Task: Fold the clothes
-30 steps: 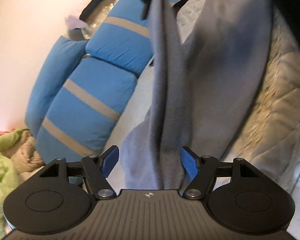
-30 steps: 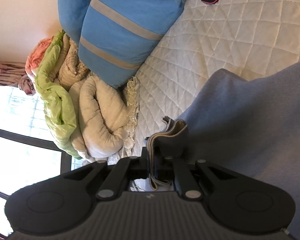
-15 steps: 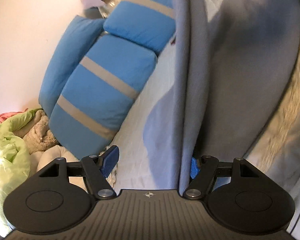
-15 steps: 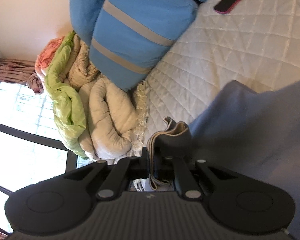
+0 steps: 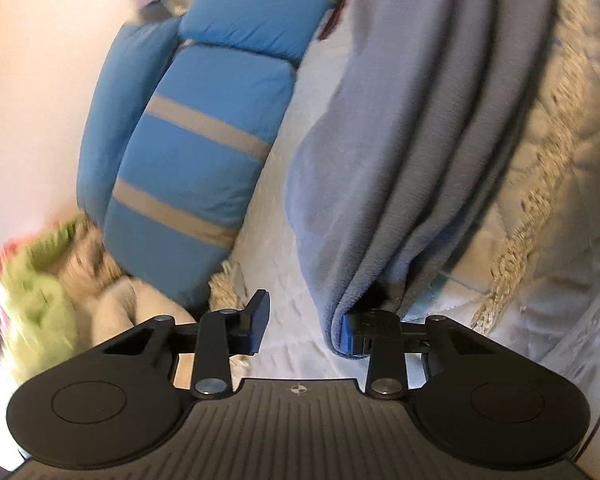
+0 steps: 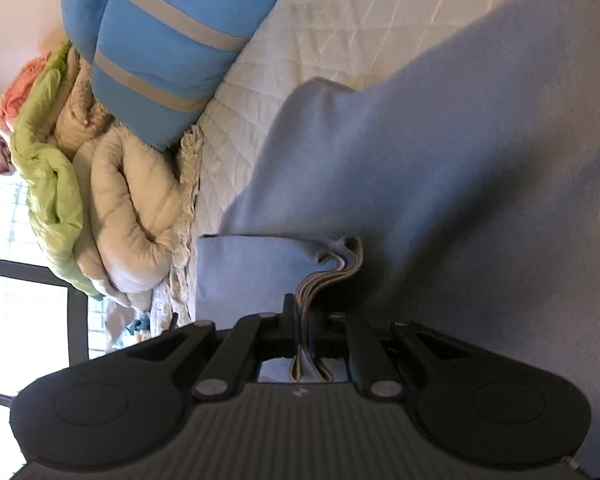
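Observation:
A grey-blue fleece garment hangs in long folds over the white quilted bed. My left gripper is closing; the garment's lower edge drapes over its right blue pad, while the gap between the pads shows only the bed. In the right wrist view the same garment spreads across the bed. My right gripper is shut on a bunched, beige-lined edge of it, which sticks out past the fingers.
Blue pillows with beige stripes lean against the pale wall. Rolled beige and green duvets are stacked beside them at the bed's edge, near a bright window. A fringed quilt edge lies right of the garment.
The left jaws have narrowed and the garment's fold now sits on the right pad rather than between the pads. The right gripper sank toward the bed, still holding the edge.

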Tool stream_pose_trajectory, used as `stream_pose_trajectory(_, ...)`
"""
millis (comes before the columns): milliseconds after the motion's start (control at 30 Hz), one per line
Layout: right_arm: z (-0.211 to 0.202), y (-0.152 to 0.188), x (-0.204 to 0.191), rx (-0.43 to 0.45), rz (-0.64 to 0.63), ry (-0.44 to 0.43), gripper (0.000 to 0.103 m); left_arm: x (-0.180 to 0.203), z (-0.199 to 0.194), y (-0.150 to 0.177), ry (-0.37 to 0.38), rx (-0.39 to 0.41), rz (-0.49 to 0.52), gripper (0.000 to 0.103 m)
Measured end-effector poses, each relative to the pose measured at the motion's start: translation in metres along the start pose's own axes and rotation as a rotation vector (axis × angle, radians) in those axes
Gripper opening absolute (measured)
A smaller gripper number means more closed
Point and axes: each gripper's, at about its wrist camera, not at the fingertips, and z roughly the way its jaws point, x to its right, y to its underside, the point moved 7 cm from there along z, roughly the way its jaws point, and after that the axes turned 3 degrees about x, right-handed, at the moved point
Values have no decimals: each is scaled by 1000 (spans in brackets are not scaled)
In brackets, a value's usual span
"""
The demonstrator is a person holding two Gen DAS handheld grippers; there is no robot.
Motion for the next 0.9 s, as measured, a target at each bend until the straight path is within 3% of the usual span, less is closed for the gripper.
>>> stream_pose_trajectory(233,-4,-9,-57,37,-175,-117,5,-40,10,17,133,-71,-467,33)
stream_pose_trajectory(300,-5,-9,-60,33,-196,-113,5,-45,8,23,153,-75,-542,33)
stream_pose_trajectory(533,8,6,-13,-22,-133,14,5,-35,6,27,154,-35,-454,34)
stream_pose_trajectory(733,8,22,10,-29,-65,24,5,-24,7,24,137,7,-319,35)
stream_pose_trajectory(833,6,26,16,-7,-36,16,22,-21,7,22,129,21,-260,36)
stream_pose_trajectory(900,6,27,12,0,-58,11,33,-20,6,21,117,23,-233,43)
